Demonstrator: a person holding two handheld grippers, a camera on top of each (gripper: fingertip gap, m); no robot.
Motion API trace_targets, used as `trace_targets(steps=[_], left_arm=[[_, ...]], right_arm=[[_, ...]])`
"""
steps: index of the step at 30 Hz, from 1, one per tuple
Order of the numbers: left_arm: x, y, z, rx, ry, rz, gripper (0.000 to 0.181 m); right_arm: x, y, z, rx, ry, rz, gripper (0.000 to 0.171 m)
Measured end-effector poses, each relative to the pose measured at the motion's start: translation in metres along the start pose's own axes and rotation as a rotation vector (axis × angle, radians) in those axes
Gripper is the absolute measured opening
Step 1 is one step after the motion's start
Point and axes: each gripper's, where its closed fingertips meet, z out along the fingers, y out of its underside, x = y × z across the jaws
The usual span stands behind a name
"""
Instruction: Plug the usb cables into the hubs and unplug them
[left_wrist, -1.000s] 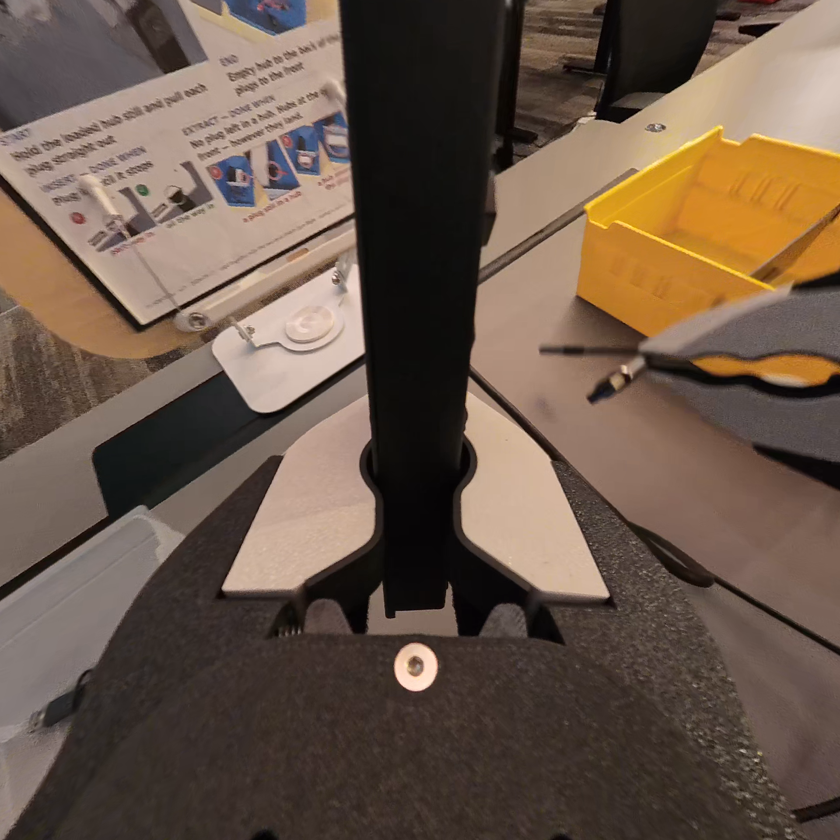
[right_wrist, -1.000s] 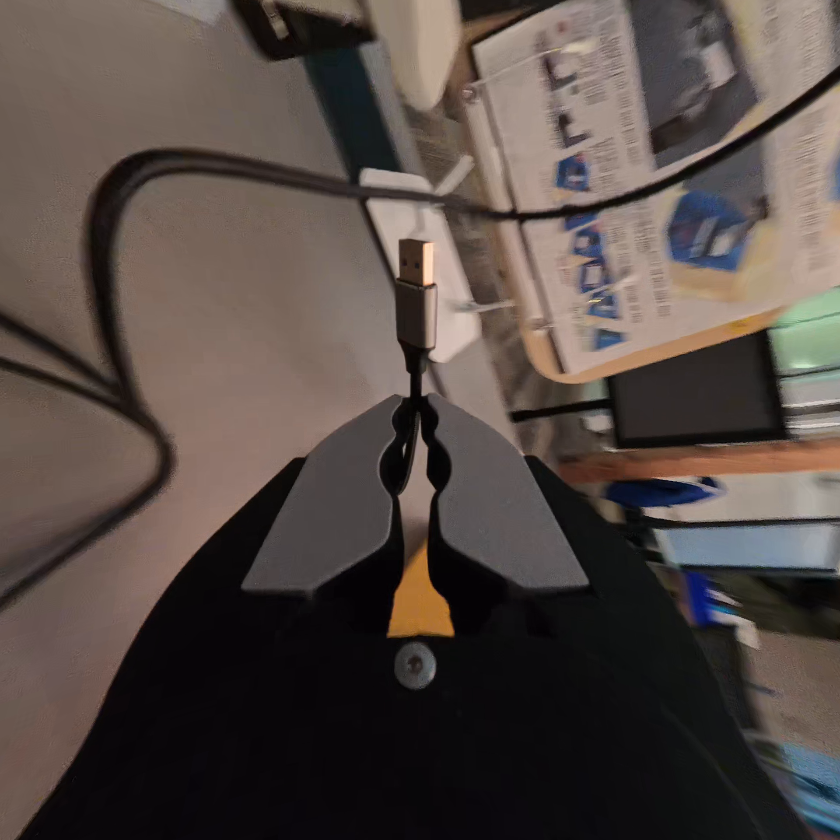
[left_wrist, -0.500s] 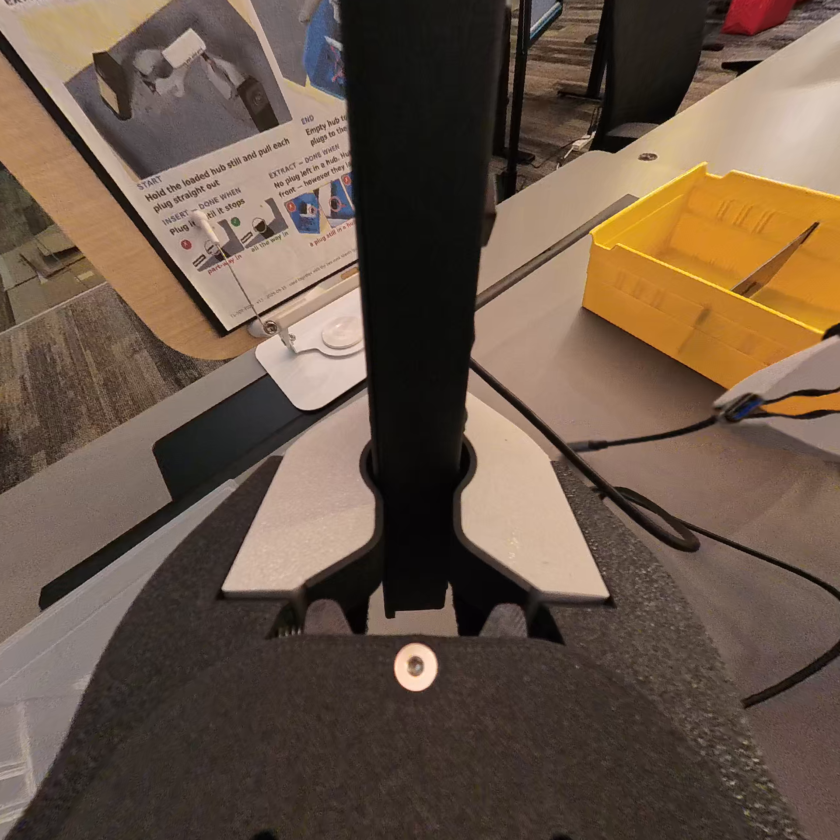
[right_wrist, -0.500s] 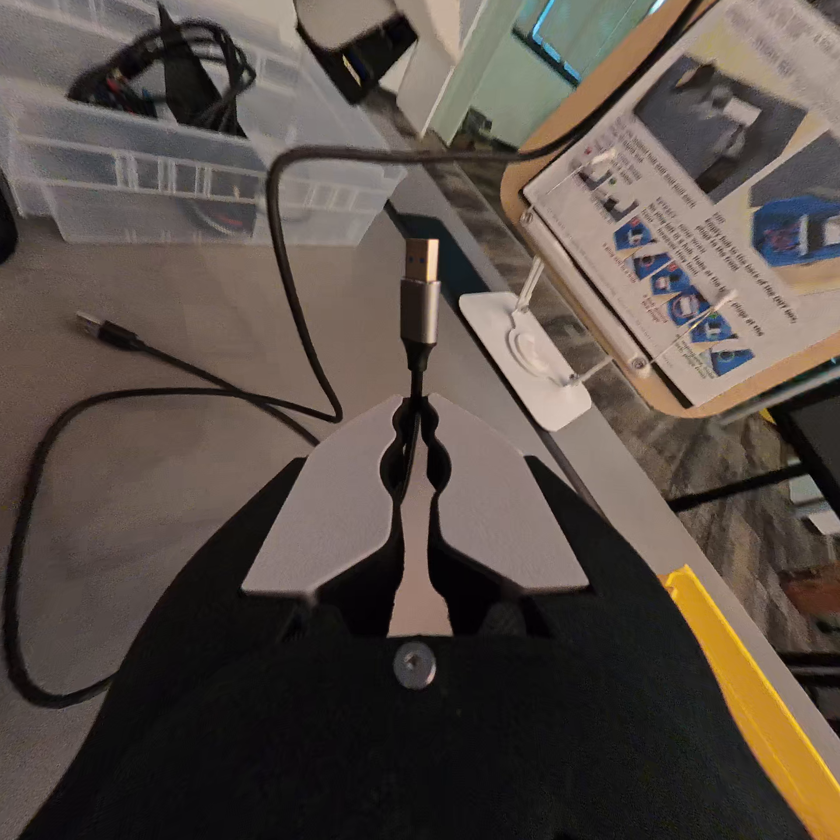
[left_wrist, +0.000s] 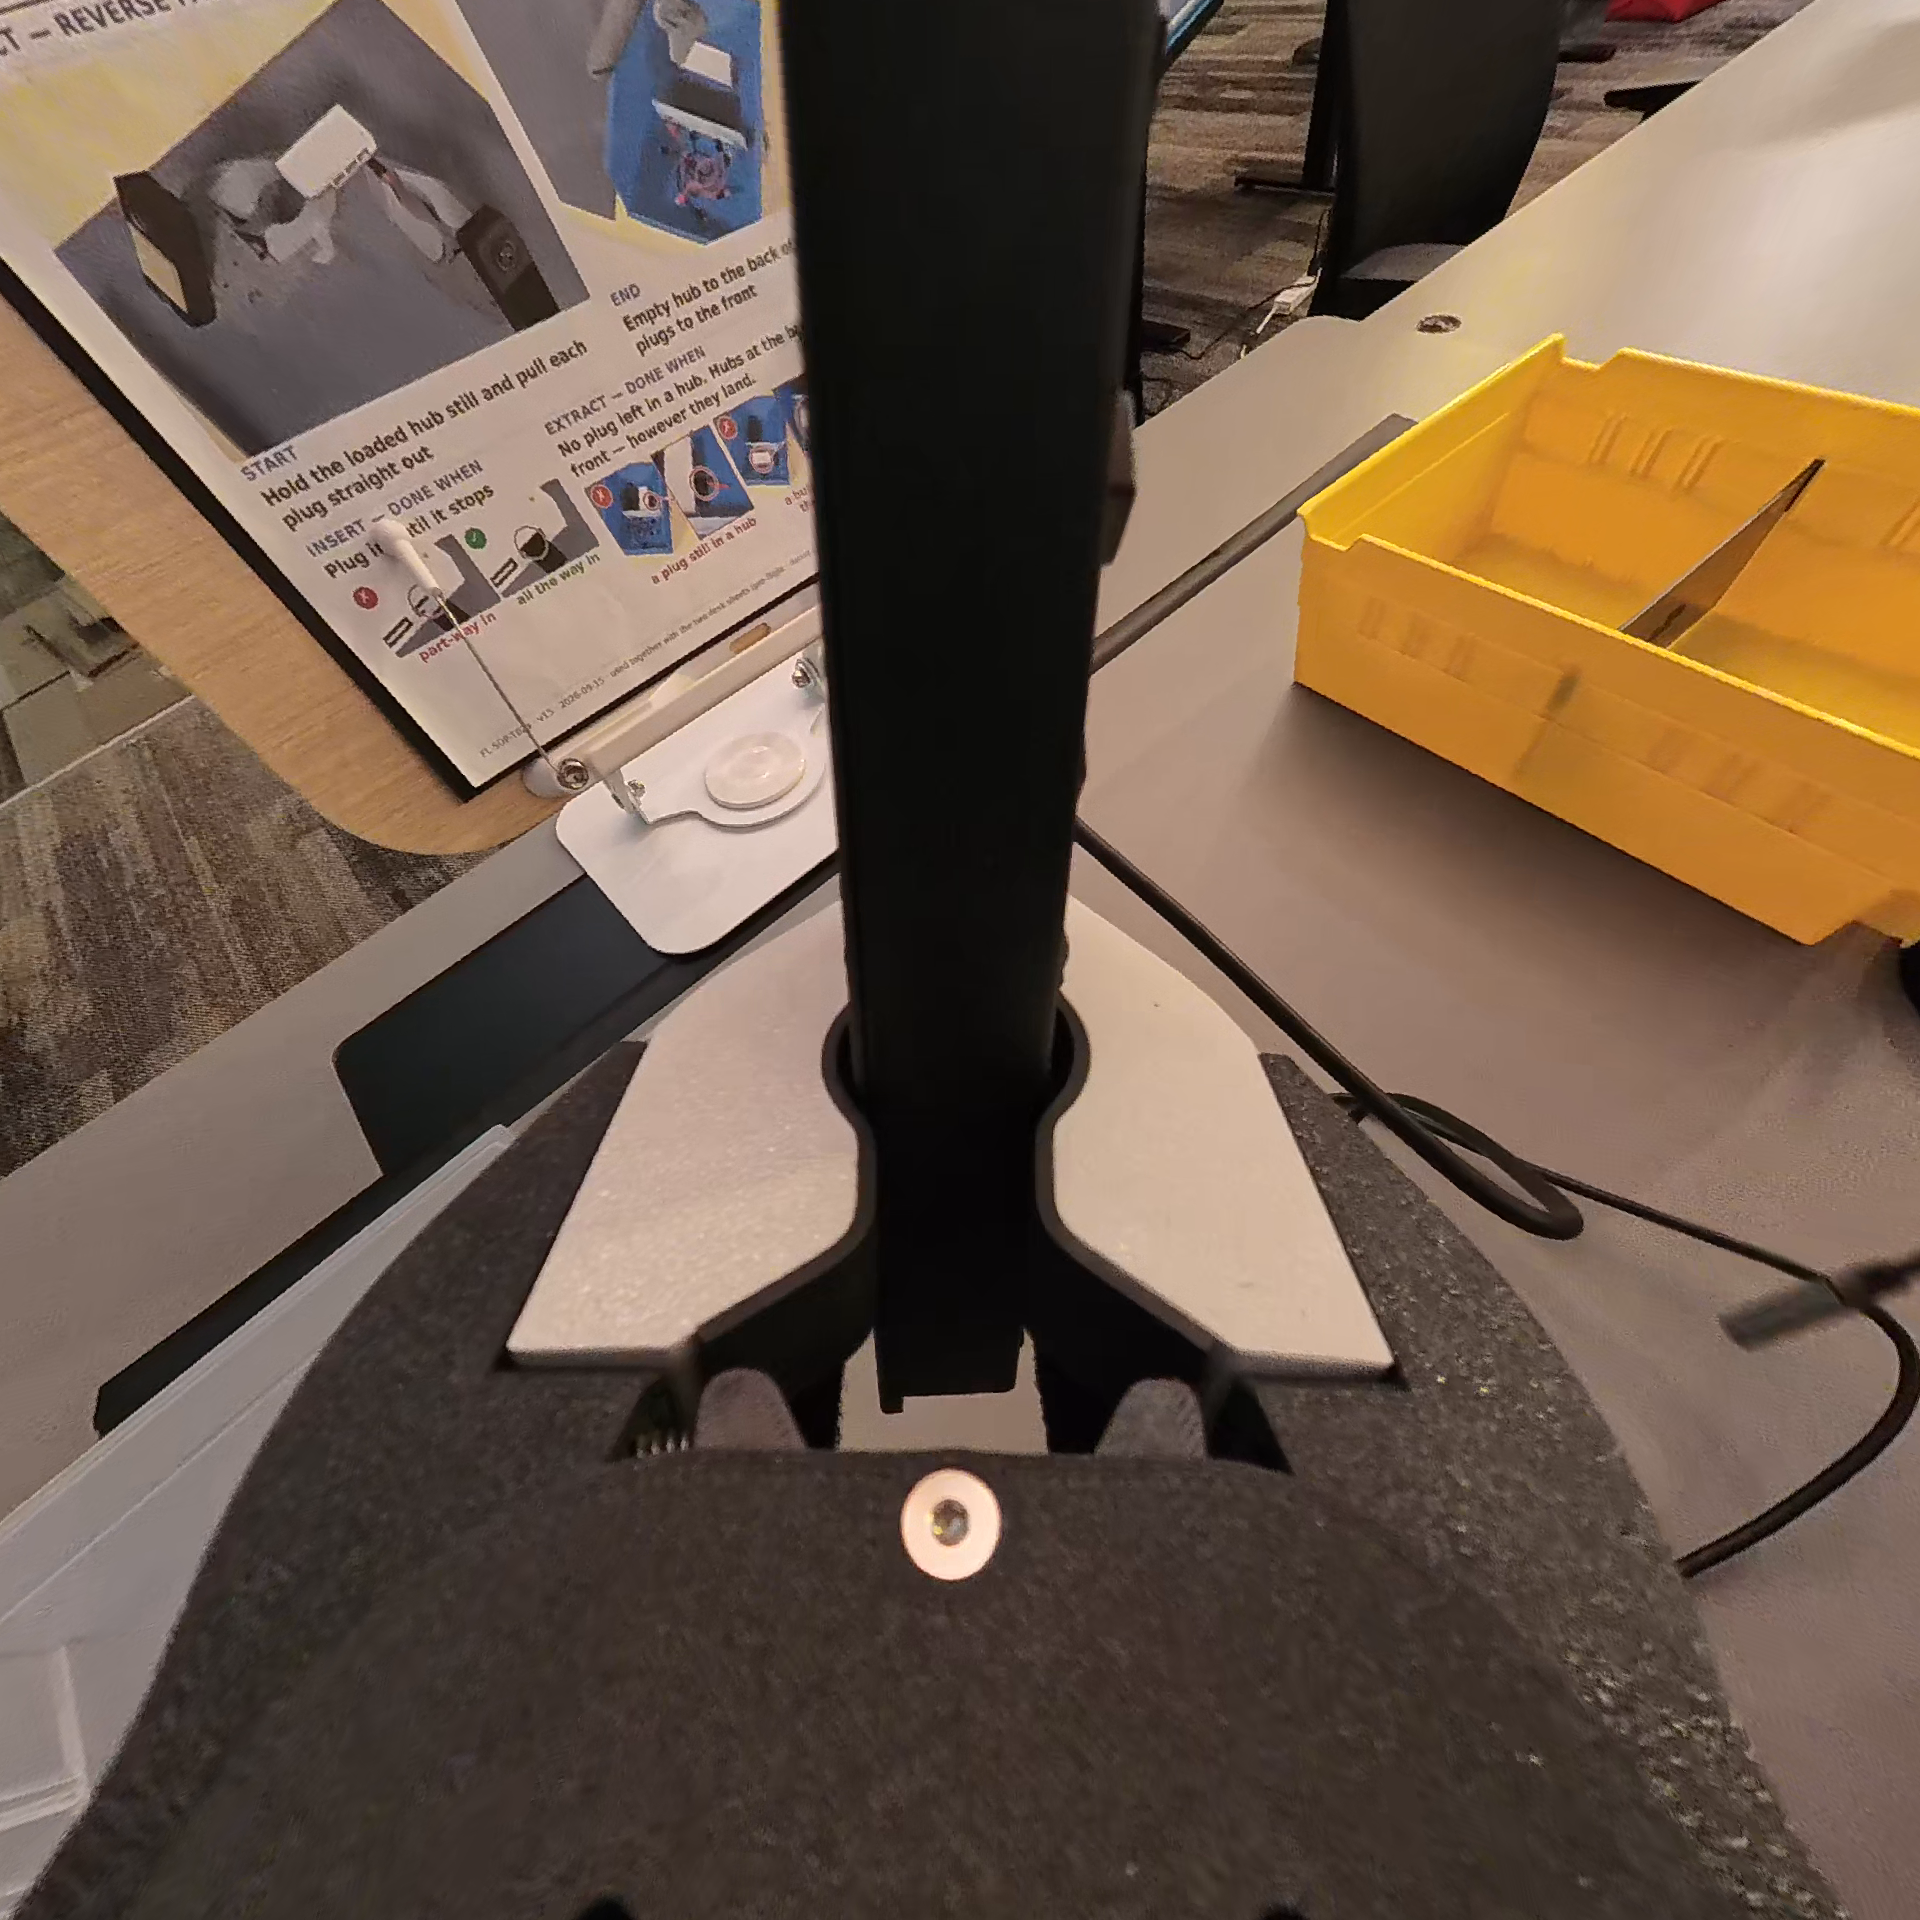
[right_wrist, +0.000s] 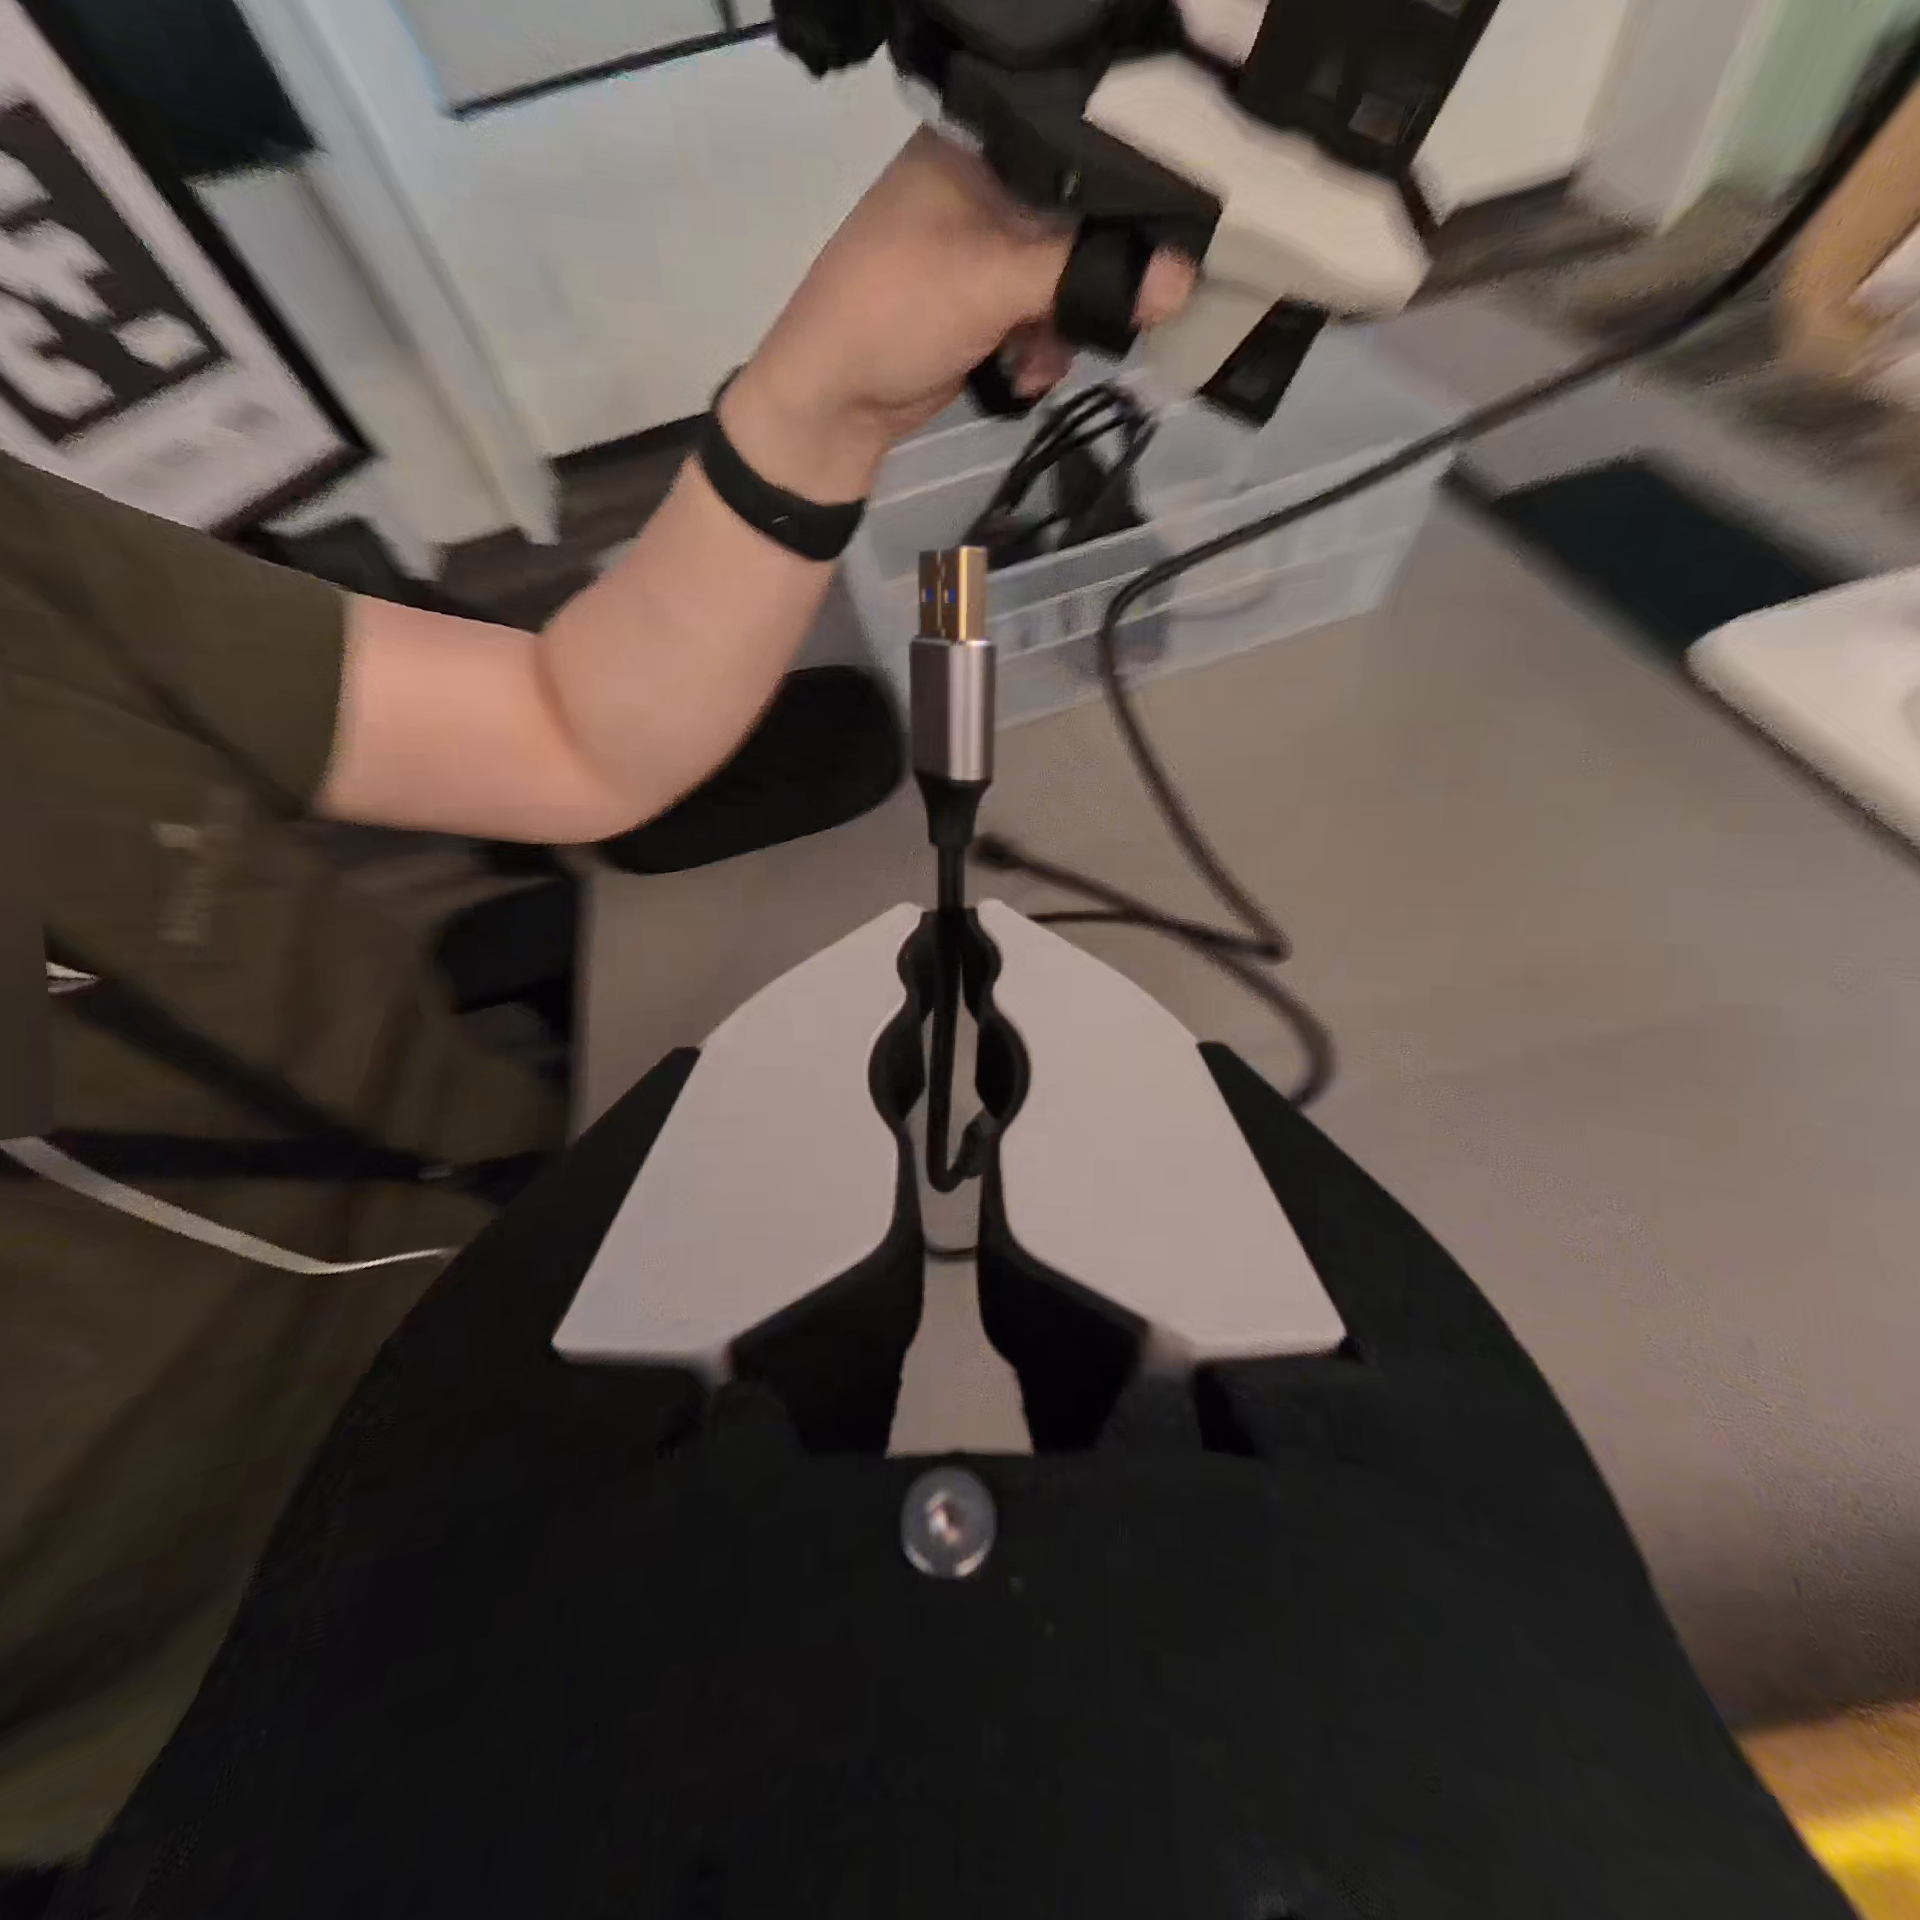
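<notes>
Grey desk (left_wrist: 1455, 935) under both claws, patterned carpet past its far edge, instruction sheet (left_wrist: 436, 395) propped on a white stand (left_wrist: 707, 862) at that edge. Our left claw (left_wrist: 956, 1049) is clamped on a long black hub (left_wrist: 956, 520) that stands straight up out of the jaws and fills the middle of the left wrist view. Our right claw (right_wrist: 951, 914) is pinched shut on a thin black usb cable (right_wrist: 948, 997) just behind its grey-sleeved plug (right_wrist: 953, 665); the plug sticks out past the fingertips, metal end forward, in the air above the desk. In the right wrist view the plug points toward the person's hand (right_wrist: 935, 270) on the left tool; that area is blurred. More black cable (left_wrist: 1455, 1164) lies loose on the desk to the right of the left claw. Yellow bin (left_wrist: 1621, 665) at far right with a thin divider, compartments look bare. Clear plastic bin (right_wrist: 1195, 582) behind the plug holds a bundle of dark cables.
</notes>
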Motion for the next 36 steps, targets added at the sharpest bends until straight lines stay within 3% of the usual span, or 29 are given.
trace_targets(steps=[2, 5, 10, 14, 23, 31, 36], left_arm=[[0.002, 0.0, 0.001, -0.002, 0.006, 0.003, 0.026], [0.006, 0.0, 0.002, -0.007, 0.017, 0.009, 0.026], [0.011, 0.003, 0.007, -0.022, 0.029, 0.024, 0.026], [0.01, 0.005, 0.008, -0.031, 0.033, 0.025, 0.026], [0.003, 0.008, 0.007, -0.036, 0.028, 0.006, 0.026], [0.002, 0.004, 0.002, -0.02, 0.031, 0.001, 0.026], [0.004, 0.001, 0.0, -0.01, 0.034, 0.006, 0.026]], right_arm=[[-0.003, 0.018, 0.011, -0.084, -0.135, 0.173, 0.005], [0.015, 0.054, 0.037, -0.21, -0.204, 0.386, 0.005], [0.075, 0.124, 0.071, -0.497, 0.017, 0.437, 0.006], [0.1, 0.145, 0.078, -0.611, 0.172, 0.317, 0.007], [0.12, 0.16, 0.081, -0.67, 0.402, 0.133, 0.011], [0.133, 0.16, 0.081, -0.551, 0.547, 0.254, 0.02], [0.136, 0.159, 0.082, -0.493, 0.567, 0.274, 0.012]])
